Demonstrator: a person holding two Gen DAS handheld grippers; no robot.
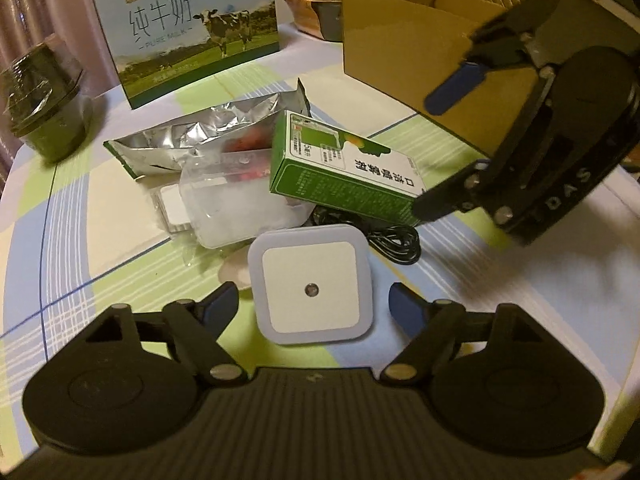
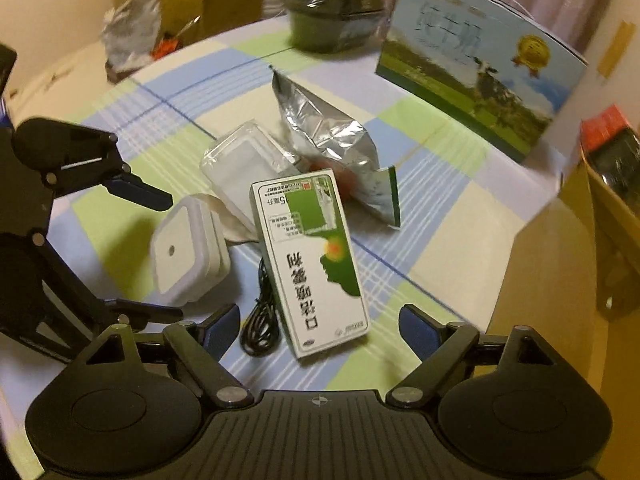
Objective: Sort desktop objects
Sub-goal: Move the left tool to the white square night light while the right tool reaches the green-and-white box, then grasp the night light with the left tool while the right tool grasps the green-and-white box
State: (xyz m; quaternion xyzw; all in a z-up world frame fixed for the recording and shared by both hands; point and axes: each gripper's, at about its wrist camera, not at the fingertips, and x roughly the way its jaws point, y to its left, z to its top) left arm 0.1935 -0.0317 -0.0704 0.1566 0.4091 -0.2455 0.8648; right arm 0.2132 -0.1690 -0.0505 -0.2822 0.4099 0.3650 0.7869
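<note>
My left gripper [image 1: 314,304] is spread wide with nothing in it, and the night light [image 1: 311,290] sits on the tablecloth [image 1: 100,280] right between its blue pads [image 1: 218,304], close in. My right gripper [image 2: 316,326] is just as wide and just as empty; the green box [image 2: 312,258] lies straight ahead of it, near end almost between the fingertips. The box's long axis runs away from me along the line of the right fingers, so its narrow width faces the jaws, which I judge is the way I want it for a pinch across the sides. It leans on the clutter behind, far end up on the clear plastic tray [image 2: 244,164], with the black cable [image 2: 262,320] coiled beside its near left corner. The foil bag [image 2: 332,136] lies beyond. The cardboard box [image 1: 420,36] stands to the right, likely the bin. The left is nearer the night light, the right nearer the box; I'd move each on its own thing.
</note>
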